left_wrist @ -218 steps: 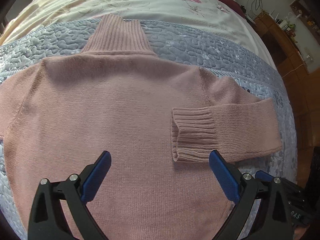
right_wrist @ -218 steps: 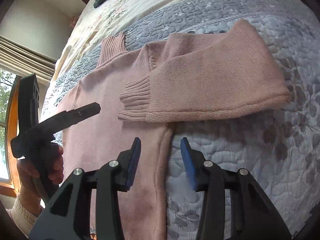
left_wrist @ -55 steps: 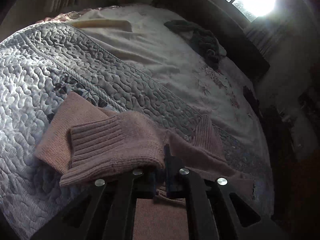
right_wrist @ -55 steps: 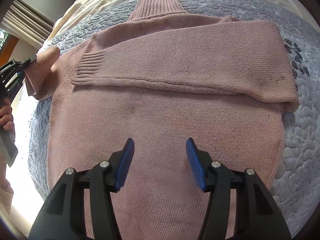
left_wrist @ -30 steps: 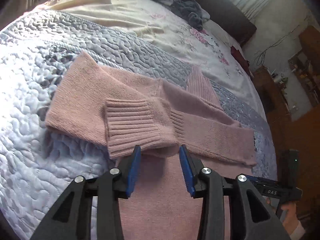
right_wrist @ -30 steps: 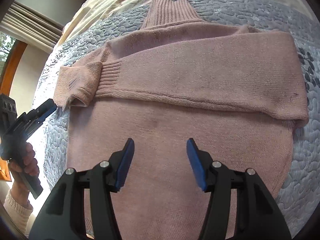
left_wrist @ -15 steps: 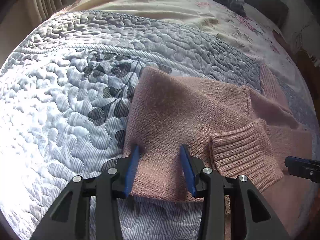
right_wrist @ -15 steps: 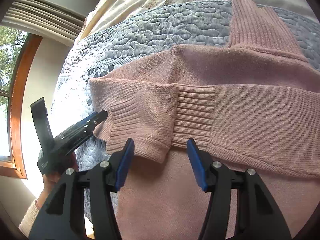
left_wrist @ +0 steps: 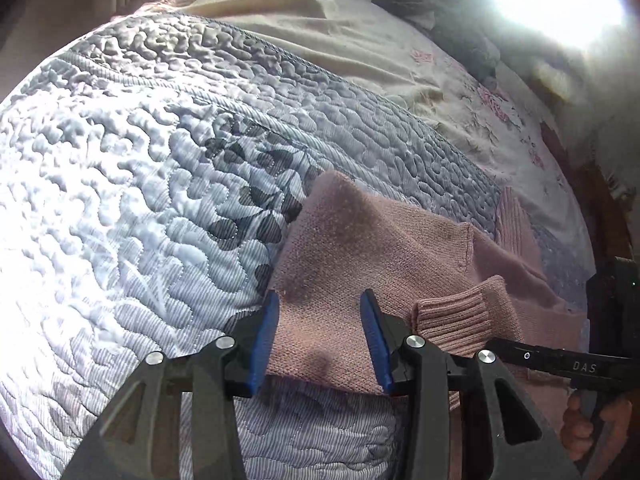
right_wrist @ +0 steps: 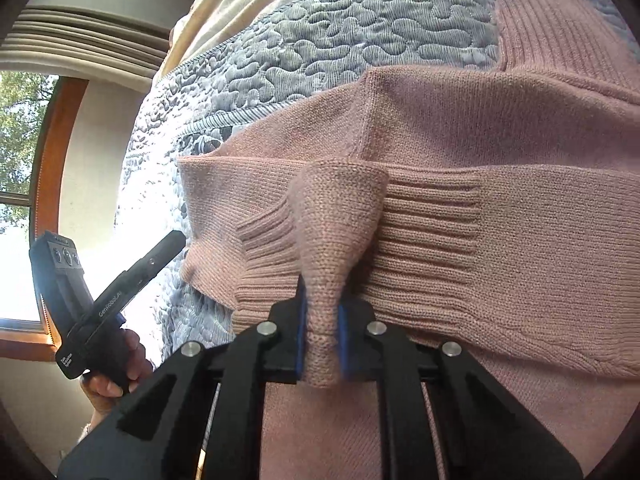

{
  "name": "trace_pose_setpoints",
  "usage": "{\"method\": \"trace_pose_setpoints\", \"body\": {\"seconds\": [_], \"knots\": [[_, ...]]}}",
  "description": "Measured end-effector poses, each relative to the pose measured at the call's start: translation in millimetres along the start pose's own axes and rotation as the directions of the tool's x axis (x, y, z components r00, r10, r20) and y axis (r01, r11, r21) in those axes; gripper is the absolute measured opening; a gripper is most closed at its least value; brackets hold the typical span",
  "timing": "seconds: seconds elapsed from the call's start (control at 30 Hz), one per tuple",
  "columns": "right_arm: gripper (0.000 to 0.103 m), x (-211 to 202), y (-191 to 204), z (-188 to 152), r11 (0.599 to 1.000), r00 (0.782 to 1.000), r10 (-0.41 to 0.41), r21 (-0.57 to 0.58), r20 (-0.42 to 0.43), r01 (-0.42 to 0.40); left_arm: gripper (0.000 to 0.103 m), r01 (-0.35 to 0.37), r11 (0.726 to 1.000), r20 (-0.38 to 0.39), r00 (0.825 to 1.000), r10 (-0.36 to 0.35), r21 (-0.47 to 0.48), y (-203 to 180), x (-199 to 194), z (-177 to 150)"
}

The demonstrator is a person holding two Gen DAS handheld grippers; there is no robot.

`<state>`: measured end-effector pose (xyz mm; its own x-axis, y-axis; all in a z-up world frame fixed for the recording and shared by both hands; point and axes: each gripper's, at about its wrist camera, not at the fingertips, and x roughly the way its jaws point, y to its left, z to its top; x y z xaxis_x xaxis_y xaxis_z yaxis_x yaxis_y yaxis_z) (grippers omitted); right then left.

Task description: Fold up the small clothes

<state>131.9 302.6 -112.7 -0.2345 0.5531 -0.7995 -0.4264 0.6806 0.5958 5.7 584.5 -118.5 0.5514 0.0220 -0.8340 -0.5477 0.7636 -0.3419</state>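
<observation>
half a sec ago my right tongs (right_wrist: 322, 336) were apart over the left sleeve cuff; now they're clamped on a pinch of pink knit, bunched up btwn the blue pads. looks like the cuff end (right_wrist: 340, 216) of the left sleeve, right where it overlaps the other sleeve's ribbed cuff (right_wrist: 432, 232). the left tongs (left_wrist: 320, 340) are apart, holding nothing, tips resting at the folded sleeve edge (left_wrist: 352, 248) just ahead of them, same spot as half a sec ago.

the sweater (right_wrist: 460, 128) lies flat on the grey quilt (left_wrist: 160, 160), collar far off to the right of my right tongs, both sleeves crossed over the chest. the body runs back under the tongs toward me.

so the sleeve fold isn't settled yet imo: the left cuff is bunched, and the right tongs have it to drag it flat across the chest. then the body fold can start. risk: the pinch may've caught the layer under it too, can't tell from here.
</observation>
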Motion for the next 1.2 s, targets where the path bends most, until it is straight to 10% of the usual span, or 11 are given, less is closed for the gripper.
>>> {"method": "trace_pose_setpoints", "body": {"seconds": [0.43,0.83,1.2], "knots": [[0.011,-97,-60,-14,0.995,0.988,-0.095,0.009,0.123,0.095,0.042,0.053,0.991,-0.001,0.999,-0.053,0.122,-82,12,-7],[0.012,-70,-136,-18,0.965,0.967,-0.240,0.130,0.086,0.228,0.042,0.022,0.980,-0.091,0.996,-0.004,0.198,-118,61,-31],[0.029,-102,-84,-29,0.941,0.932,-0.327,-0.034,0.156,0.335,0.043,0.044,0.981,-0.064,0.997,-0.033,0.188,-120,36,-27]]}}
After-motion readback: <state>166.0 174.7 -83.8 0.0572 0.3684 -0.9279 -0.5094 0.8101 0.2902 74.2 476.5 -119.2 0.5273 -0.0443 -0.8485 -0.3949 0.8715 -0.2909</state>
